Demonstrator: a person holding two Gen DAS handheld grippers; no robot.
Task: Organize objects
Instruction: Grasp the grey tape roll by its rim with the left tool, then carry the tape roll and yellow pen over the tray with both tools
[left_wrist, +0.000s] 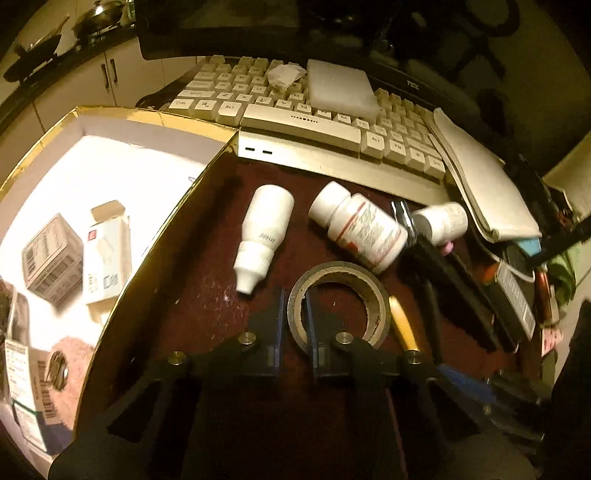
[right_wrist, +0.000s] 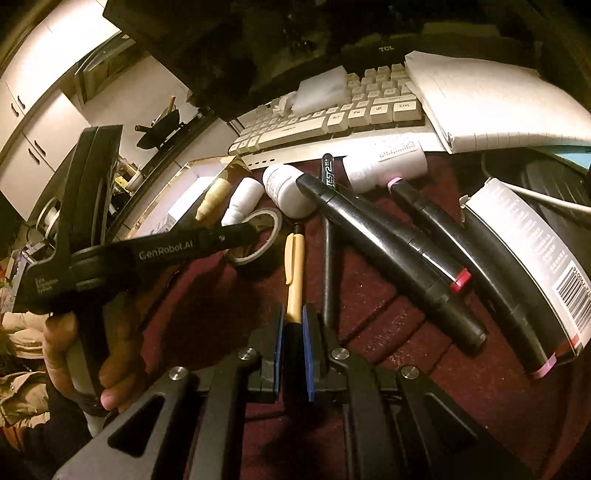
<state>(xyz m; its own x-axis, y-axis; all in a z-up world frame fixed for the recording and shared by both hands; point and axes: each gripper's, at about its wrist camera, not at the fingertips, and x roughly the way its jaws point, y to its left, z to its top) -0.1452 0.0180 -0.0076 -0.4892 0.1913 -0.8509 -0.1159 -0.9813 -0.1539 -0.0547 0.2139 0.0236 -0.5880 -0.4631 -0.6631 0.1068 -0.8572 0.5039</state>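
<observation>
Sorting loose desk clutter into the gold-rimmed box (left_wrist: 122, 114), judged from boxes already lying inside it. Keyboard (left_wrist: 295, 122) taken as landmark: box to its left, dark red tabletop (left_wrist: 207, 258) in front of it. Lying on that tabletop in front of the keyboard: black markers (right_wrist: 391, 251), a labelled pill bottle (left_wrist: 360, 225), a plain white dropper bottle (left_wrist: 264, 232), a smaller white bottle (left_wrist: 443, 219), a roll of dark tape (left_wrist: 338, 302) and a yellow pen (right_wrist: 294, 273).

Step in hand: pickup, both sides at once. Next move, as a judgement: lift clear of the markers and carry leftward, away from the keyboard's front edge, over the gold rim, then release.

Left tool (left_wrist: 295, 332): closed nearly all the way, one finger outside the tape ring and one inside, pinching the near wall of the roll. Right tool (right_wrist: 293, 328): closed tight on the dark lower end of the yellow pen, barrel pointing toward the keyboard.
</observation>
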